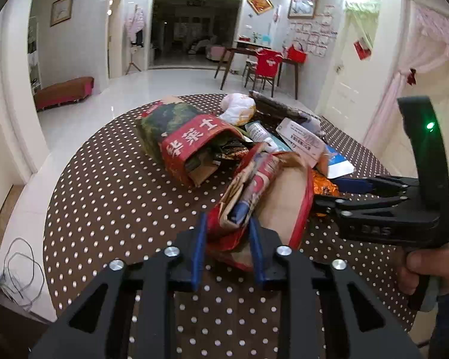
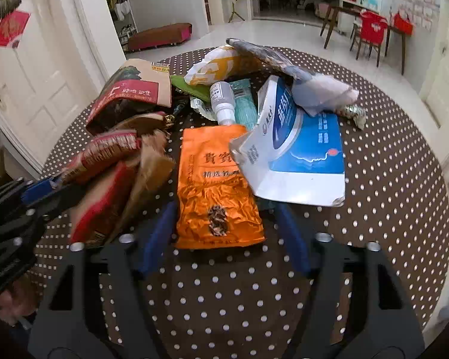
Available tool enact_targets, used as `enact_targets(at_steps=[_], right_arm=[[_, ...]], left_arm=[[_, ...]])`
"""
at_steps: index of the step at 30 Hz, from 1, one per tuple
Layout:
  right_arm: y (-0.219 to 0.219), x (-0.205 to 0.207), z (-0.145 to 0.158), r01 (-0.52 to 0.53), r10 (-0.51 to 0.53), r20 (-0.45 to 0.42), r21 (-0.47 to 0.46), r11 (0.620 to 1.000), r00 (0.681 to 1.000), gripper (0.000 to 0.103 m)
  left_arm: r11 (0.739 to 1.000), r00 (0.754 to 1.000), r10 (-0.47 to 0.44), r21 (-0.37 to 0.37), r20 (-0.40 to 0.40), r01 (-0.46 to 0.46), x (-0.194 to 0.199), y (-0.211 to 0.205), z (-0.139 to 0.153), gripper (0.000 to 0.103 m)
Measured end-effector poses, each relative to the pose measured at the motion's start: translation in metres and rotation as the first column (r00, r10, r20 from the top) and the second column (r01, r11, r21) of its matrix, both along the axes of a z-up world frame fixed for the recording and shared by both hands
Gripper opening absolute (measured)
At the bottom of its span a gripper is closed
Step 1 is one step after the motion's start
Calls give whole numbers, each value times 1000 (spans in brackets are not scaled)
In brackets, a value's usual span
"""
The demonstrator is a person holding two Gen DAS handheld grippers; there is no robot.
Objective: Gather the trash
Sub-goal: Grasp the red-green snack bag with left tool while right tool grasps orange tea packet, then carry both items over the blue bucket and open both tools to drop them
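A heap of trash lies on a round table with a brown dotted cloth (image 1: 113, 197). My left gripper (image 1: 227, 245) is shut on the near edge of a crumpled red-and-brown paper bag (image 1: 272, 197); the right wrist view shows the same bag (image 2: 110, 179) in that gripper (image 2: 54, 182). My right gripper (image 2: 224, 209) stands open low over the cloth, its blue fingers (image 2: 158, 236) on either side of a flat orange packet (image 2: 215, 185) without pressing it. In the left wrist view this gripper (image 1: 335, 193) reaches in from the right, held by a person's hand (image 1: 419, 263).
Behind the orange packet lie a blue-and-white pouch (image 2: 302, 155), a small white bottle (image 2: 223, 101), a white-and-yellow wrapper (image 2: 215, 68) and a red-and-green paper bag (image 1: 182, 137). Bare dotted cloth (image 2: 224, 299) shows at the near side. Beyond are a white floor, a bench, a table with chairs.
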State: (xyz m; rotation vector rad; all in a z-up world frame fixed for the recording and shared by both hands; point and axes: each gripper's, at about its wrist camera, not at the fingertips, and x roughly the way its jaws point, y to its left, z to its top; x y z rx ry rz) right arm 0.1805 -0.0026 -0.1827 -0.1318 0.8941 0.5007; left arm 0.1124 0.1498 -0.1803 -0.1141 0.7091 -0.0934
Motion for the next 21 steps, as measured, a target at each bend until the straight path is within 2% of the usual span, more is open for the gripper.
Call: enact_targets(at_steps=[4, 10, 16, 21], right_arm=[[5, -6, 0, -24, 24, 5, -5, 1000, 1000, 53], [-20, -29, 11, -34, 37, -25, 122, 992, 999, 53], [-48, -50, 45, -47, 48, 3, 249, 967, 999, 53], [-86, -58, 84, -27, 4, 74, 320, 947, 997, 53]], left_arm=[[999, 999, 33, -33, 19, -32, -15, 1, 4, 15], [993, 995, 82, -84, 52, -77, -41, 8, 11, 13], [989, 990, 97, -120, 103, -85, -53, 4, 29, 13], [991, 982, 69, -121, 176, -48, -55, -16, 60, 13]])
